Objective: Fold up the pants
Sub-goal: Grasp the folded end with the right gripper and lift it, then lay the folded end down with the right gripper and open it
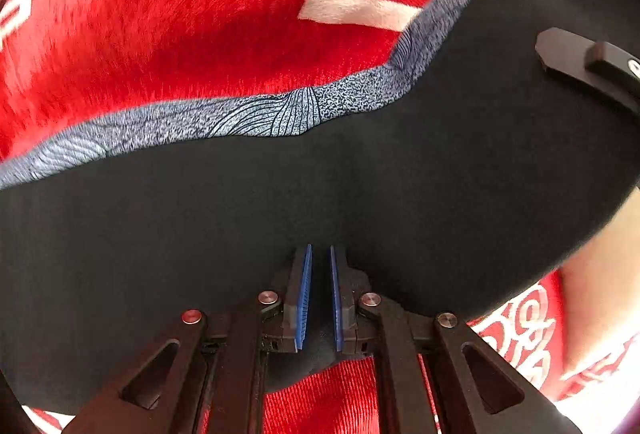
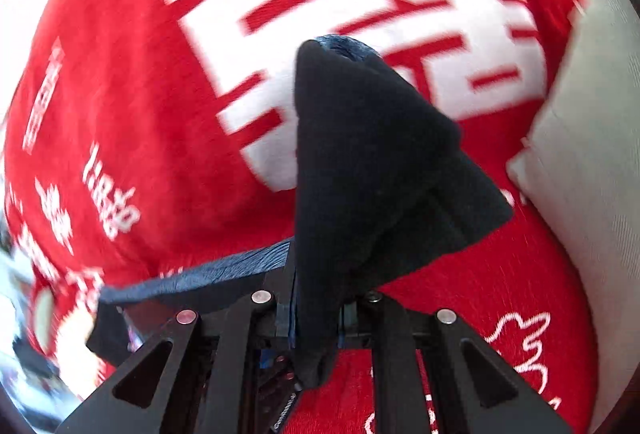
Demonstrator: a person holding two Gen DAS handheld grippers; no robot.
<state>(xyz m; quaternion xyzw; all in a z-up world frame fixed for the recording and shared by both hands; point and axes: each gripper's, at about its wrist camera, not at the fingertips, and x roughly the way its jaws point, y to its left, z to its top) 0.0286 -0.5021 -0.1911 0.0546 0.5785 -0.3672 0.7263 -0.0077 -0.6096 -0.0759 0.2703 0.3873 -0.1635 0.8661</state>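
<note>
Two claws on one pair of black pants (image 1: 280, 202), above a red plush blanket (image 1: 160, 14) printed with big white characters. In the left wrist view: left claw (image 1: 320, 294) at 6 o'clock, blue pads (image 1: 305, 294) drawn close with dark cloth between them, clenched on the pants edge. Black fabric spread wide across the middle of that view, a speckled grey-blue patterned band (image 1: 256, 114) along its upper border from 9 o'clock toward 1 o'clock, red pile beyond it. At 3 o'clock, a black finger of the other claw (image 1: 588, 66) against the same cloth. In the right wrist view: right claw (image 2: 316, 318) at 6 o'clock, clamped on a bunched fold of the pants (image 2: 360, 174), the cloth rising as a dark cone toward the centre and draped over the fingers. A blue-grey band (image 2: 224, 266) trailing off toward 8 o'clock. Pale grey cushion or bedding (image 2: 588, 154) at 3 o'clock, beside the blanket's edge
</note>
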